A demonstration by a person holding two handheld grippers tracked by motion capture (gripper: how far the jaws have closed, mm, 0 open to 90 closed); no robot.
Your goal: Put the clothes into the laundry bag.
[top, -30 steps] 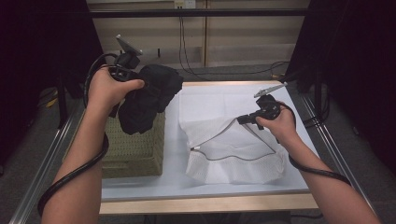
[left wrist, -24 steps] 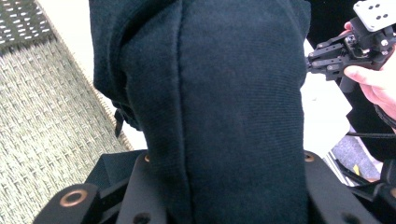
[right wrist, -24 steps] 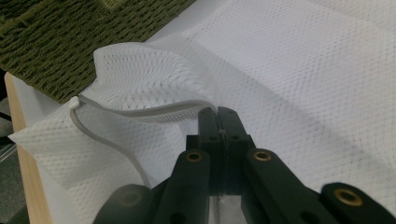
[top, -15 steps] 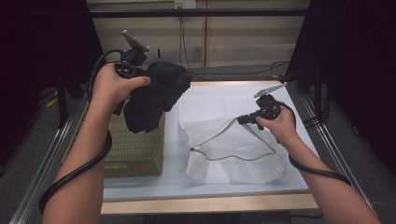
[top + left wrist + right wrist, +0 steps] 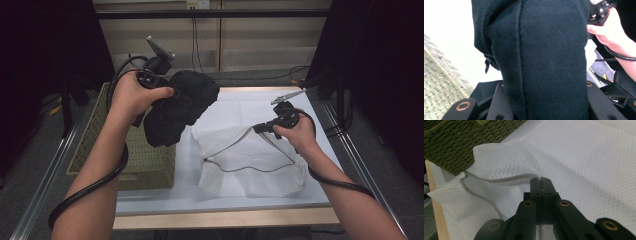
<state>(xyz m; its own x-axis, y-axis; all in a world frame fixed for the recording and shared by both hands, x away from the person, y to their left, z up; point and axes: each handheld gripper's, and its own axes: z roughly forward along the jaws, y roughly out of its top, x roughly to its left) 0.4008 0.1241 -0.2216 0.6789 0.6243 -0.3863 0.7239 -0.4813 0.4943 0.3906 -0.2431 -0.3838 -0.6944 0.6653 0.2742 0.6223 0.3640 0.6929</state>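
Observation:
A bunched black garment [image 5: 182, 107] hangs in the air between the basket and the white mesh bag [image 5: 250, 165], its right side over the bag's far left corner. My left gripper [image 5: 169, 97] is shut on it; in the left gripper view the dark cloth [image 5: 544, 50] sits between the jaws and hides the tips. The bag lies on the white table with its mouth, edged by a grey cord [image 5: 489, 181], raised towards the basket. My right gripper [image 5: 260, 128] is shut on the mesh at that rim, its pads [image 5: 540, 181] pressed together on the fabric.
A green woven basket [image 5: 145, 160] stands at the table's left edge, partly beneath the garment. The white table top [image 5: 190, 197] ends in a wooden front edge. Cables trail from both grippers. Dark curtains flank the bench.
My left hand has carried the black garment to the right, from above the basket towards the bag. The right hand and the bag's mouth have stayed put.

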